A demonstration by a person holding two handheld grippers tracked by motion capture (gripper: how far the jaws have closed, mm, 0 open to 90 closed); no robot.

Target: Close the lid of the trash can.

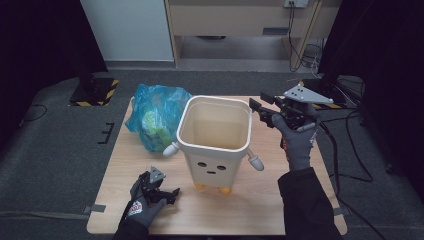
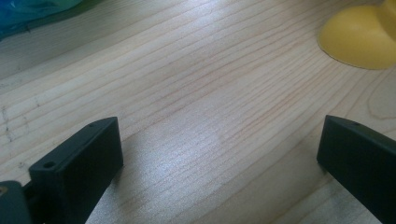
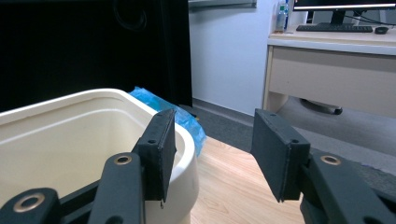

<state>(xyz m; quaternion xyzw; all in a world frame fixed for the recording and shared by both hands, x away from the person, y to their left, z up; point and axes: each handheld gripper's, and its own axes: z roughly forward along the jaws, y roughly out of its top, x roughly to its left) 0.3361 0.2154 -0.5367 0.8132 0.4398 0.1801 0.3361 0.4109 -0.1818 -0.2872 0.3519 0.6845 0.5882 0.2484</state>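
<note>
Wooden desk (image 1: 150, 220) on dark grey floor, black curtains either side, pale cabinet behind. Cream character-face bin (image 1: 215, 145) stands upright mid-desk, open top, little arms sticking out, yellow feet (image 2: 359, 39). Blue plastic bag (image 1: 155, 115) with something green inside sits just beside the bin on its left, touching or nearly so. Left tongs (image 1: 167, 194) low over the near-left desk, pointing toward the bin's feet, jaws wide apart, nothing between them. Right tongs (image 1: 262, 110) raised at the bin's far-right rim, jaws spread, empty; in the right gripper view one jaw overlaps the rim, contact unclear. Both hands gloved
</note>
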